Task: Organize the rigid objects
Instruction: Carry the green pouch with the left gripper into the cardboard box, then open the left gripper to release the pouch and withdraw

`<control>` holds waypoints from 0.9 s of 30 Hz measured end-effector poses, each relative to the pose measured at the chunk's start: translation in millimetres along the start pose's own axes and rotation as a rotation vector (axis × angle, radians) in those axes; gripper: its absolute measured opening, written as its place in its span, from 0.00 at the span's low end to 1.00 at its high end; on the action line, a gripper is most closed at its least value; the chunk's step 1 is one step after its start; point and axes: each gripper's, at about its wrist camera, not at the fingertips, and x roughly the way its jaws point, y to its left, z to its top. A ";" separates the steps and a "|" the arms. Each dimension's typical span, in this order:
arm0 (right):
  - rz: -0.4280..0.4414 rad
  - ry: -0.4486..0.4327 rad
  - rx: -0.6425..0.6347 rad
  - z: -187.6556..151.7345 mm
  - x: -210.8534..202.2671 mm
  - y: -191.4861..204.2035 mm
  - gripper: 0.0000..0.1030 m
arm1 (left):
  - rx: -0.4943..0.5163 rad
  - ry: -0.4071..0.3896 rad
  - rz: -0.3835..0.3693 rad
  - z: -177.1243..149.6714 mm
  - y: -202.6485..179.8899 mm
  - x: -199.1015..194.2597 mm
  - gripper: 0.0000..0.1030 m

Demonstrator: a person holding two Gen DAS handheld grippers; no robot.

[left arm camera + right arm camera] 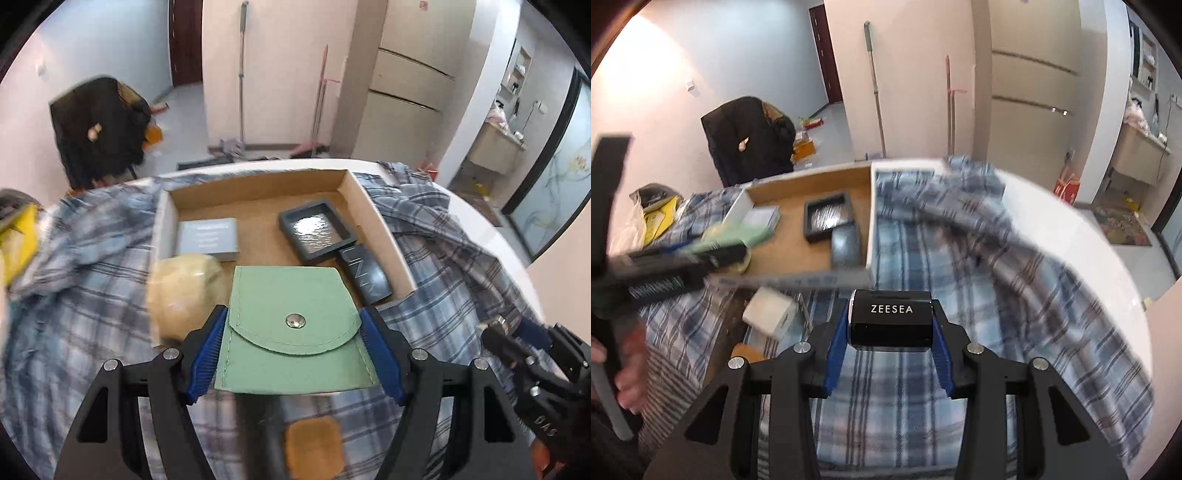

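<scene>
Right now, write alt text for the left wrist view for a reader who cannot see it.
The left gripper holds a green snap pouch between its blue fingers, above a plaid cloth. Just beyond lies an open cardboard box holding a grey box, a dark square case and a dark flat item. The right gripper shows at the right edge.

White round table (1082, 236); plaid cloth (960, 258) spread over it; cardboard tray (798, 184) atop cloth.
</scene>
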 end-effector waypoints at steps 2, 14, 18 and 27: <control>-0.039 -0.032 -0.005 14.6 -0.7 -1.2 0.39 | -0.019 0.005 -0.002 7.7 -0.6 11.7 0.72; -0.038 -0.023 0.030 24.3 20.2 -13.5 0.39 | -0.095 0.081 0.067 21.9 8.2 69.5 0.72; -0.038 -0.022 0.052 23.2 22.6 -20.4 0.39 | -0.090 0.084 0.090 22.0 7.1 80.6 0.72; -0.048 -0.049 0.054 24.7 15.0 -25.3 0.39 | -0.082 -0.066 0.083 24.9 9.9 53.8 0.82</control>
